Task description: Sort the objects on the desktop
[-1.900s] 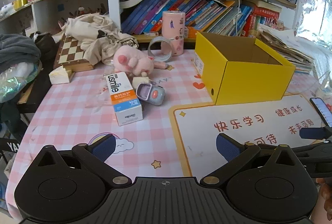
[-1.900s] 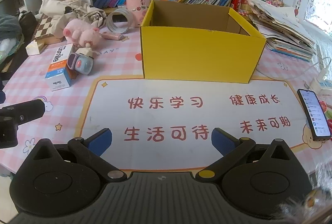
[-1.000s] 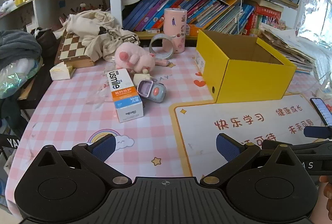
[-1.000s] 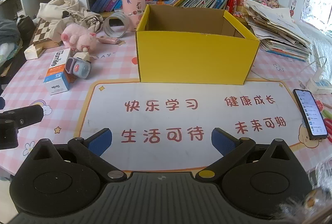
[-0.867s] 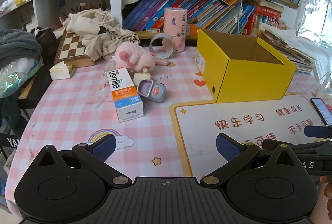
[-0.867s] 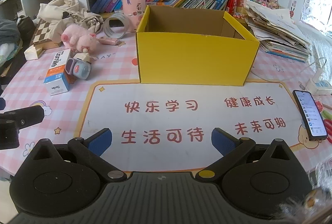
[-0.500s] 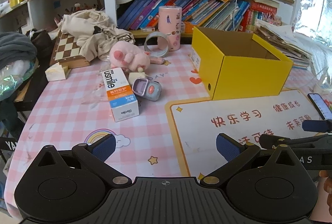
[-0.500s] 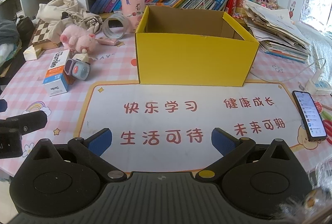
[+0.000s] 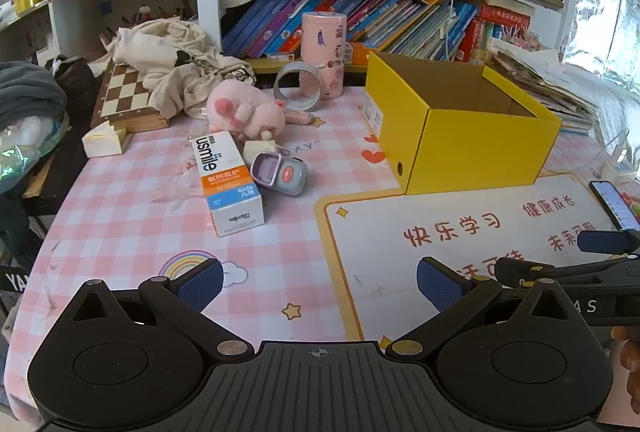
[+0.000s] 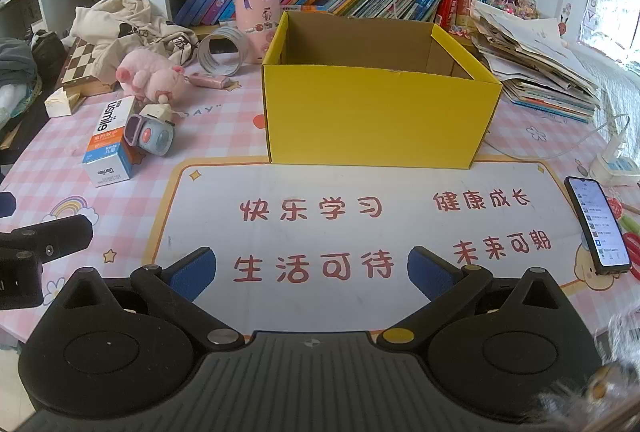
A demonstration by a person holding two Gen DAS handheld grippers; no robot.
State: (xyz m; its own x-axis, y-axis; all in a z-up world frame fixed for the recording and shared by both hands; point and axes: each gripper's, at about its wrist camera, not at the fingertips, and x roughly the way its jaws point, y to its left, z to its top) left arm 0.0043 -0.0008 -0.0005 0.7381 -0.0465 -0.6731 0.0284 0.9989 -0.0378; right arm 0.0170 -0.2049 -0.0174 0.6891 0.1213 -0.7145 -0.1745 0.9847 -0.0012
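— Grippers?
— Left gripper (image 9: 318, 284) and right gripper (image 10: 311, 274) both hover with jaws wide, holding nothing.
— The objects?
— Toothpaste box (image 9: 227, 182), purple toy (image 9: 279, 173) and pink plush (image 9: 244, 108) cluster toward the table's (image 9: 120, 216) left edge; the yellow box (image 10: 376, 120) stands mid-table, well apart from both grippers.

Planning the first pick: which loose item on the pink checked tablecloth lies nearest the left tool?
The white, orange and blue usmile carton; the small purple-grey gadget and pink plush pig lie farther back.
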